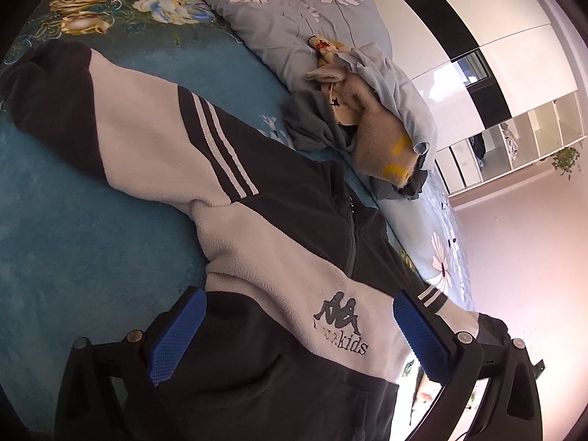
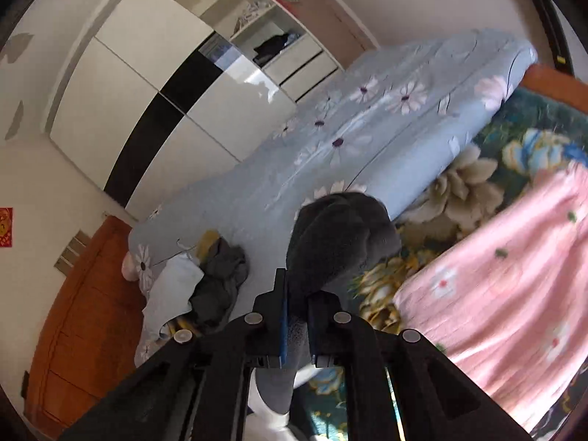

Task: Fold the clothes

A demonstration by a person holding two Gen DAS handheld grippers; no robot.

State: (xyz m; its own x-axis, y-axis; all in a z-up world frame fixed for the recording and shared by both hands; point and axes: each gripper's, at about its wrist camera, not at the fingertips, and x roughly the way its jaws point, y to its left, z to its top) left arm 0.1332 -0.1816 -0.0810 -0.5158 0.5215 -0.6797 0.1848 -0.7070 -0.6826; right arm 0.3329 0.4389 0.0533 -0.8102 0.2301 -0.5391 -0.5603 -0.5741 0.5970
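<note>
A black and grey fleece jacket (image 1: 257, 242) with white stripes and a "kids" logo lies spread on the blue blanket (image 1: 73, 228), one sleeve (image 1: 92, 117) stretched to the upper left. My left gripper (image 1: 297, 316) is open, its blue pads on either side of the jacket's chest just above the fabric. My right gripper (image 2: 296, 305) is shut on a bunched dark part of the jacket (image 2: 338, 239), lifted above the bed; the fabric hangs down between the jaws.
A pile of other clothes (image 1: 367, 121) lies on the grey-blue daisy quilt (image 1: 294, 18) beside the jacket. A pink floral cloth (image 2: 507, 286) lies on the flowered blanket (image 2: 459, 191). A white and black wardrobe (image 2: 154, 103) and a wooden bed frame (image 2: 81, 316) stand beyond.
</note>
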